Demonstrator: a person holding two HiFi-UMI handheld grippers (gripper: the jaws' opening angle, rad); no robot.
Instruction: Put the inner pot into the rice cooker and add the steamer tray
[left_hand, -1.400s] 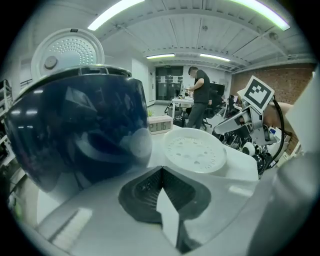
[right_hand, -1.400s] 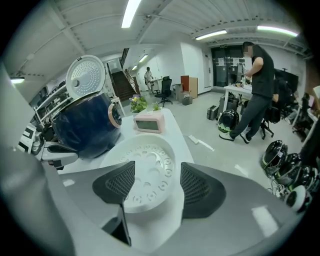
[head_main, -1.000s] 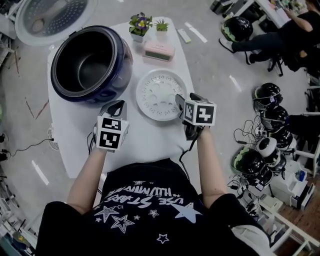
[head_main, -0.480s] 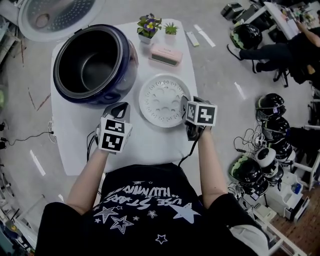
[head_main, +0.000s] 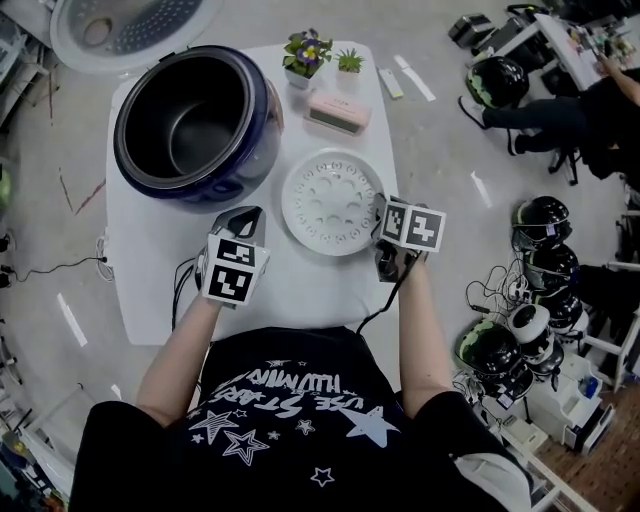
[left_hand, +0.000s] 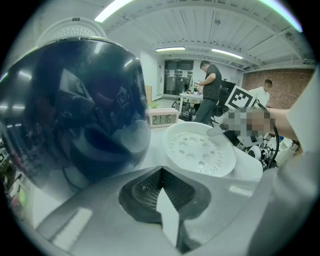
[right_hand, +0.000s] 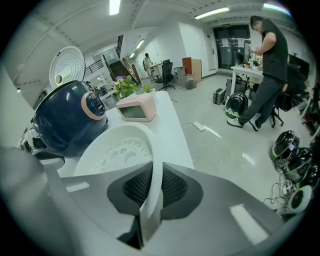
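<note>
White table (head_main: 300, 295) is mostly taken up by dark-blue rice cooker (head_main: 258, 150) at far left, w/ lid (head_main: 130, 25) swung open. Inner pot (head_main: 190, 135) is seated inside it. Steamer tray (head_main: 330, 200) is laid flat on table, just right of cooker. Its near-right rim is pinched btwn pads of right gripper (head_main: 381, 212), whose jaws have just been closing. Left gripper (head_main: 247, 214) is held nr cooker's front, jaws pressed together, nothing btwn them. Pink clock (head_main: 336, 112) & small plants (head_main: 307, 55) are set at far edge.
</note>
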